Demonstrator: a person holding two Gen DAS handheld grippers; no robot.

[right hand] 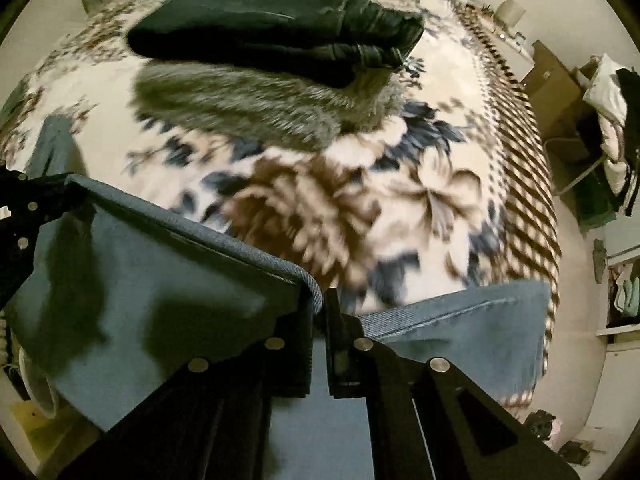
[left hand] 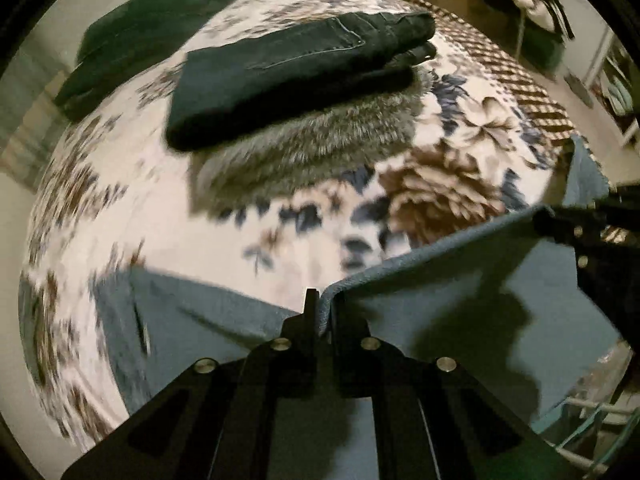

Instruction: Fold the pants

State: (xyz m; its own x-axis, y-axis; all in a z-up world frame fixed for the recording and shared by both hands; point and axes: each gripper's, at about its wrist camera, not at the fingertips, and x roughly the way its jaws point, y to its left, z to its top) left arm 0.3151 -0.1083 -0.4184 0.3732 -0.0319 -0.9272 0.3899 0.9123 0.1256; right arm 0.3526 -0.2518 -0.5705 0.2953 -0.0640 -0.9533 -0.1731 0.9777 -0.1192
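Observation:
A pair of blue denim pants (left hand: 460, 280) hangs between my two grippers above a floral bed blanket (left hand: 140, 216). My left gripper (left hand: 322, 304) is shut on the pants' top edge at one corner. My right gripper (right hand: 322, 304) is shut on the same edge at the other corner; the blue pants (right hand: 160, 280) stretch away to its left. The right gripper also shows at the right in the left wrist view (left hand: 560, 228), and the left gripper at the left in the right wrist view (right hand: 44, 196). Part of the blue cloth lies on the blanket (right hand: 460, 208).
A folded stack of black pants (left hand: 296, 72) lies further back on the bed, also in the right wrist view (right hand: 272, 28). A dark green cloth (left hand: 136, 40) lies beyond it. Boxes and a chair with clothes (right hand: 608, 120) stand right of the bed.

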